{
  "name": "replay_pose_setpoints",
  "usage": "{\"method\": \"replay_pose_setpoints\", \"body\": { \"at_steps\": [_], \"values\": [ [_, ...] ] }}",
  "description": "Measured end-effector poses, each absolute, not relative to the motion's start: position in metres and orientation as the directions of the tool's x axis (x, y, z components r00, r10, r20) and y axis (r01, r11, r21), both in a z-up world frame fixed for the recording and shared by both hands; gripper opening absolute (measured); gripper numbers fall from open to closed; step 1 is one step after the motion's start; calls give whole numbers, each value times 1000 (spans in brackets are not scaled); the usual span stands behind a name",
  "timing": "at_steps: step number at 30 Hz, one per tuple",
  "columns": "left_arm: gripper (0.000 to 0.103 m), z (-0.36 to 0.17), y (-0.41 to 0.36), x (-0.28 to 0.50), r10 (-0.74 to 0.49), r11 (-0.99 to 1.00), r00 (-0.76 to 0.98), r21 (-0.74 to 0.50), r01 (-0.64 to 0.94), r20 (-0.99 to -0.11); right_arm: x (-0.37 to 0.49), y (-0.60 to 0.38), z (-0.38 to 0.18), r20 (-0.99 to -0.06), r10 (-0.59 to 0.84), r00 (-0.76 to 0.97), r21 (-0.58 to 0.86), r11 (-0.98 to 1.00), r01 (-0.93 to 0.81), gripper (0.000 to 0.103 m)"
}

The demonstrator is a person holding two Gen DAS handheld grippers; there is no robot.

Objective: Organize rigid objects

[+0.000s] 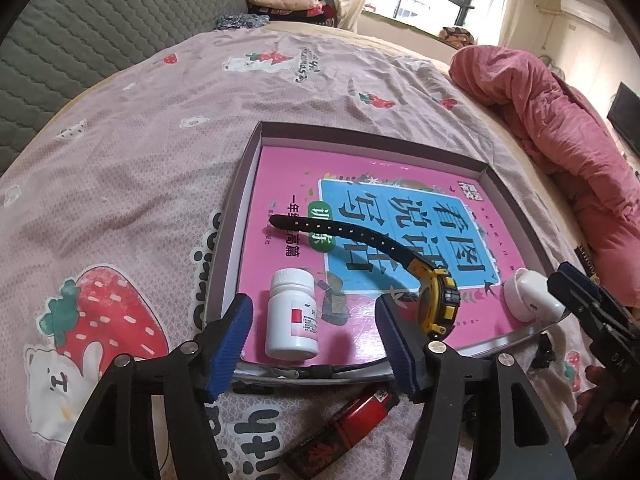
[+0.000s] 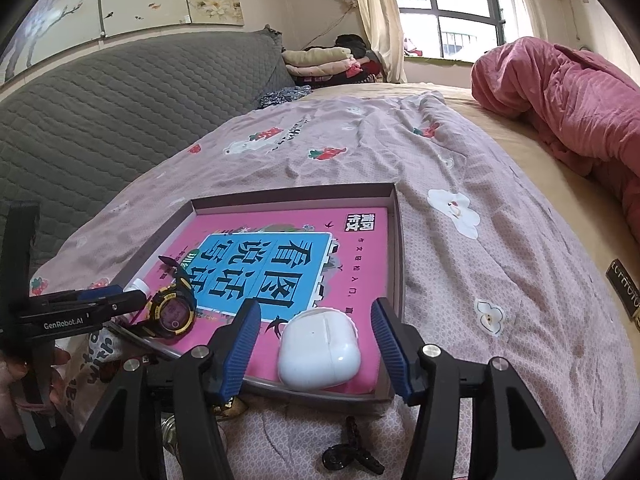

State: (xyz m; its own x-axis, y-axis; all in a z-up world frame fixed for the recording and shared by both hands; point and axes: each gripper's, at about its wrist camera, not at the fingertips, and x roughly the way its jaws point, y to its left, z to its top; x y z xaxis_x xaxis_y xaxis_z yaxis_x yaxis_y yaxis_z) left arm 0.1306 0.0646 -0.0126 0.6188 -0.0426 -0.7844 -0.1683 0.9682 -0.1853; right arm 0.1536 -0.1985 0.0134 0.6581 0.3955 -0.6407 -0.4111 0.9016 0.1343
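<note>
My left gripper [image 1: 316, 328] stands wide open around the white bottle [image 1: 291, 316] in the tray [image 1: 236, 216], untouching; my right gripper [image 2: 316, 344] gapes around the earbud case [image 2: 320, 354].

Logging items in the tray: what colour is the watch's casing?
Yellow and black casing on the watch, with a purple face and black strap; clearest in the right wrist view.
</note>
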Motion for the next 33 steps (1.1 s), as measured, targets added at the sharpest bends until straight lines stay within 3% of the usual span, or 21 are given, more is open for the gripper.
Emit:
{"method": "replay_pose_setpoints", "body": {
  "at_steps": [15, 33],
  "values": [
    [73, 13, 66, 113, -57, 968, 660, -203, -146, -749, 148, -205, 25, -601, 415, 683, 142, 897, -419, 57],
    [75, 32, 64, 90, -62, 970, 686, -205, -129, -725, 135, -253, 46, -556, 379, 740, 214, 925, -314, 57]
  ]
}}
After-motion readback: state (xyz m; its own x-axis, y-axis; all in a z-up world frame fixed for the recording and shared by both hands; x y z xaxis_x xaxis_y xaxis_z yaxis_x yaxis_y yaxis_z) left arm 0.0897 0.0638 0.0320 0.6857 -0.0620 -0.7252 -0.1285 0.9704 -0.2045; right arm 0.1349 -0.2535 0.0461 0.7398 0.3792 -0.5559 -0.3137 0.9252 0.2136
